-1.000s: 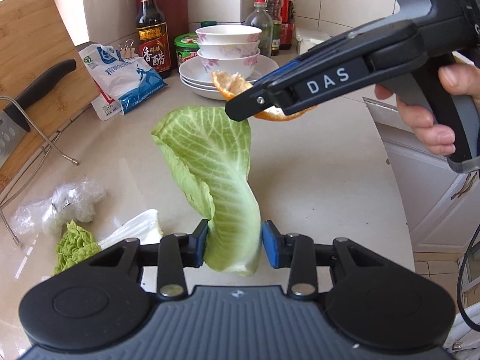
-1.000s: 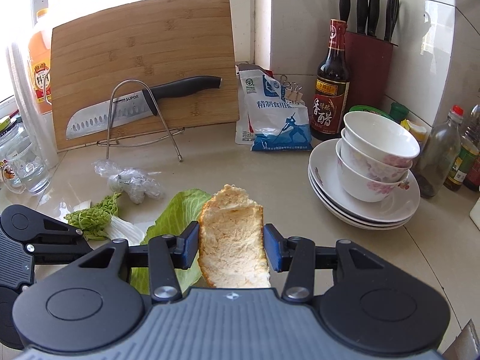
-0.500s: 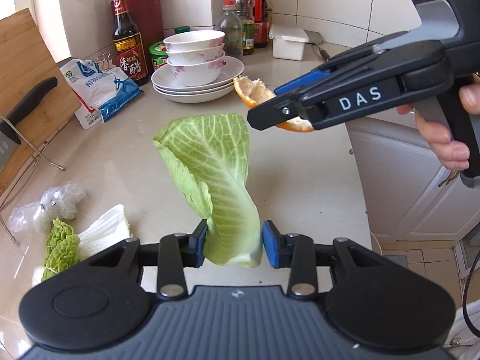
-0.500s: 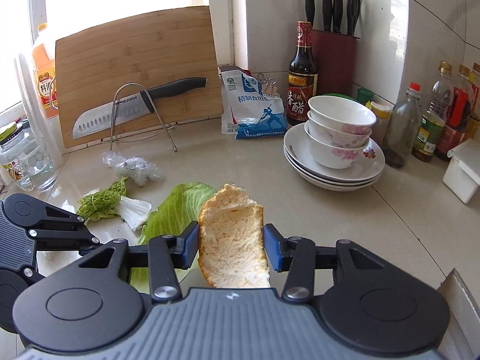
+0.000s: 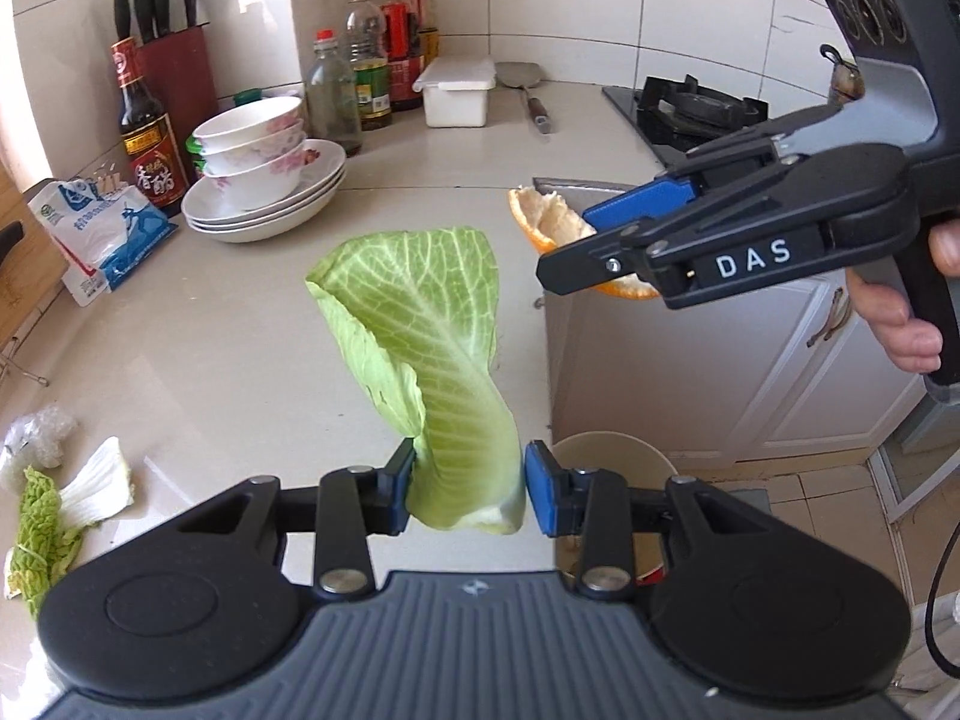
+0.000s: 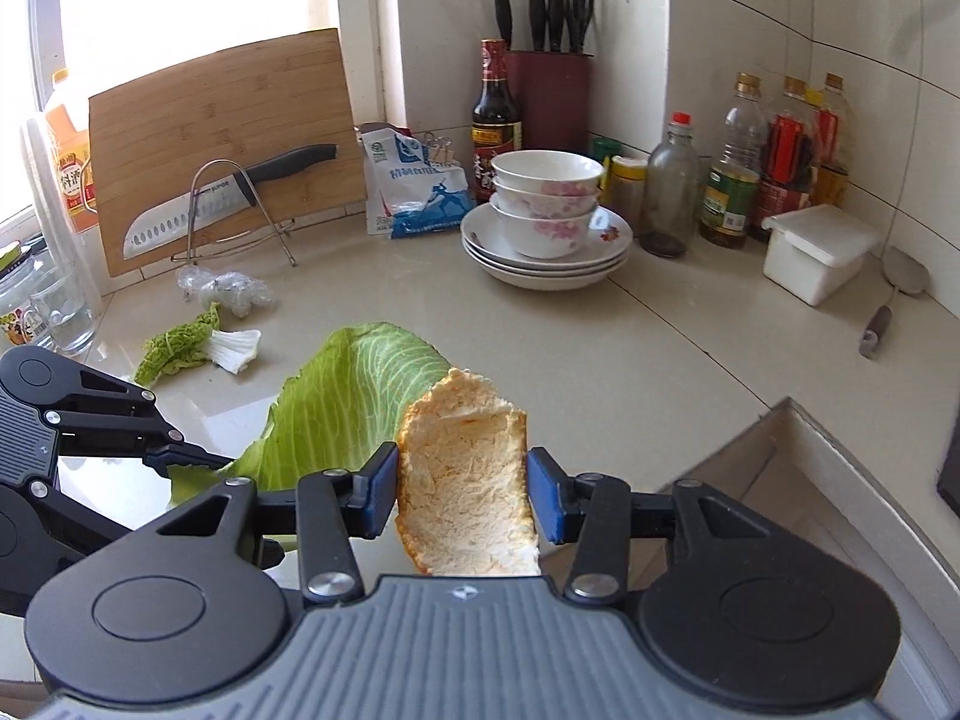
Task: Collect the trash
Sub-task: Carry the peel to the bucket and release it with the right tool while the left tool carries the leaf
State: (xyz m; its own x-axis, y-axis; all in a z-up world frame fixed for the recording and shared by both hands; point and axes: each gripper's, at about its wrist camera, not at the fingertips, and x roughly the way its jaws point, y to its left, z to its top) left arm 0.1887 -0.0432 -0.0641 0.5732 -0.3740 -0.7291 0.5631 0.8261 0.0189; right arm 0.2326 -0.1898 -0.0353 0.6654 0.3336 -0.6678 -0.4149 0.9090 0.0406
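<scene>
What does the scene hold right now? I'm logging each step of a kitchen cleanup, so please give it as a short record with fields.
left gripper: shut on cabbage leaf, held off the counter
right gripper: shut on orange peel, pith side toward its camera
bin: round pale rim on the floor below the counter edge, just past the left gripper
trash left on counter: napa cabbage scrap, crumpled clear plastic wrap
also on counter: stacked bowls on plates, santoku knife on a wire rack

so that's three bowls [image 6: 547, 204] stacked on three plates [image 6: 606, 246], one knife [image 6: 228, 198], one cutting board [image 6: 222, 120], two cabbage leaves [image 6: 354, 402].
</scene>
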